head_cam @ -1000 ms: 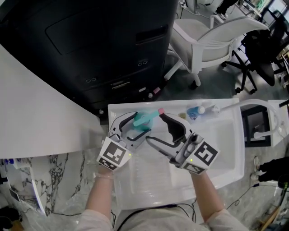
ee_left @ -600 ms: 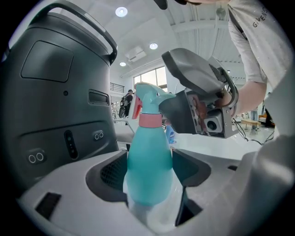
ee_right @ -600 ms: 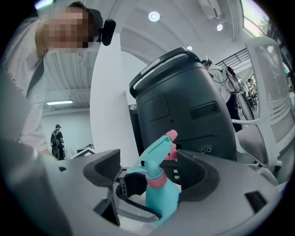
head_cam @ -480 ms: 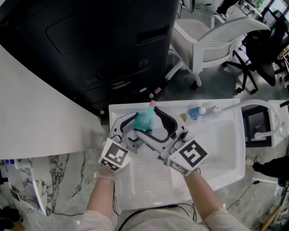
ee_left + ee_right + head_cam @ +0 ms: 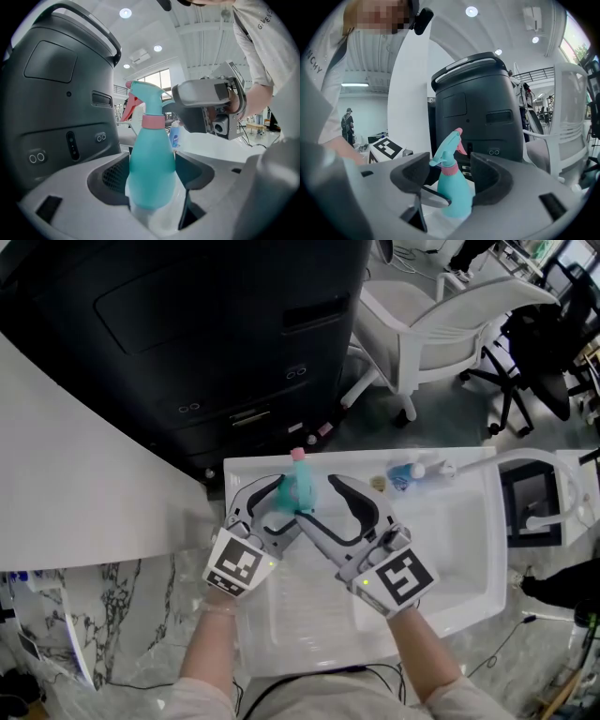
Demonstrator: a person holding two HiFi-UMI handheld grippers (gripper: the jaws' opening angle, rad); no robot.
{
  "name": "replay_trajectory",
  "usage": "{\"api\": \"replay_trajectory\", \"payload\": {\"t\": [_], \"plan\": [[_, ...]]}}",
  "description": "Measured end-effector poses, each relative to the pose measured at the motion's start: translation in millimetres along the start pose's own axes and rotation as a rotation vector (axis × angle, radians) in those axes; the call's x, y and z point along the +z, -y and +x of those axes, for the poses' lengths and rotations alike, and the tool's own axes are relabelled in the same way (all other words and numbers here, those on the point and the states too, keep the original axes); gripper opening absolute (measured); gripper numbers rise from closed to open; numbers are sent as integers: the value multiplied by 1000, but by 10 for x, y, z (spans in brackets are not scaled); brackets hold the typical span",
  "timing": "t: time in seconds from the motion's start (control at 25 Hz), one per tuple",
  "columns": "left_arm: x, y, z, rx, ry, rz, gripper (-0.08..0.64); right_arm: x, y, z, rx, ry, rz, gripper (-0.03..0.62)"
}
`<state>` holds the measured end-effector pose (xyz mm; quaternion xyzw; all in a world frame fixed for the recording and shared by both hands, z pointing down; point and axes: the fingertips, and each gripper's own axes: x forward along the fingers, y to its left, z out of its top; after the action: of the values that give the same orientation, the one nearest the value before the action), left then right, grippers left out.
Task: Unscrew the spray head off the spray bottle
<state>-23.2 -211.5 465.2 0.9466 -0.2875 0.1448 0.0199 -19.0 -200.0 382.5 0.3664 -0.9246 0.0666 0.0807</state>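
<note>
At far left, a marble counter (image 5: 141, 615), with a white curved panel (image 5: 75, 484) above it. Behind both, filling the upper left of the head view, a black cabinet (image 5: 187, 324). On the counter, a white tray (image 5: 469, 549), stretching from the middle to the right.

Over the tray's left end, the left claw (image 5: 276, 502), pinching the bottle (image 5: 300, 491) low on its teal body. In the left gripper view, one pad pressed against each side of that body. Higher up, a pink collar (image 5: 153, 121) round the neck, and on it the teal spray head (image 5: 142, 93), seated on the bottle. Pink trigger (image 5: 129, 107) turned toward the cabinet.

Just right of the bottle, the right claw (image 5: 315, 500), spread, having just been closing, and reaching in from the right at the bottle's upper part. In the right gripper view, bottle and spray head standing between the two pads, with a clear gap at the left pad and no press to be made out at the right one.

Further right, along the tray's far edge, a blue bottle (image 5: 405, 472) lying on its side. Beyond the tray, on the floor, a white chair (image 5: 441, 324).
</note>
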Motion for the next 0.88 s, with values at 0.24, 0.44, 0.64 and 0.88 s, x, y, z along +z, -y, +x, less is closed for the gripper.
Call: {"api": "replay_trajectory", "payload": {"t": [0.24,0.44,0.64,0.88], "plan": [[3,-3,4,-1,8,-9,310,-37,95,-117,-29,-8,-10,241],[-1,5,-3,2,11,-4,310,-51,177,-191,-56,-13,-31,208],[1,2,-9,5,14,-4,310,-40,256,-184,-90,-11,-47,170],[-1,6,-5,9,16,-9,310,-4,342,-44,-120,2,-30,129]]}}
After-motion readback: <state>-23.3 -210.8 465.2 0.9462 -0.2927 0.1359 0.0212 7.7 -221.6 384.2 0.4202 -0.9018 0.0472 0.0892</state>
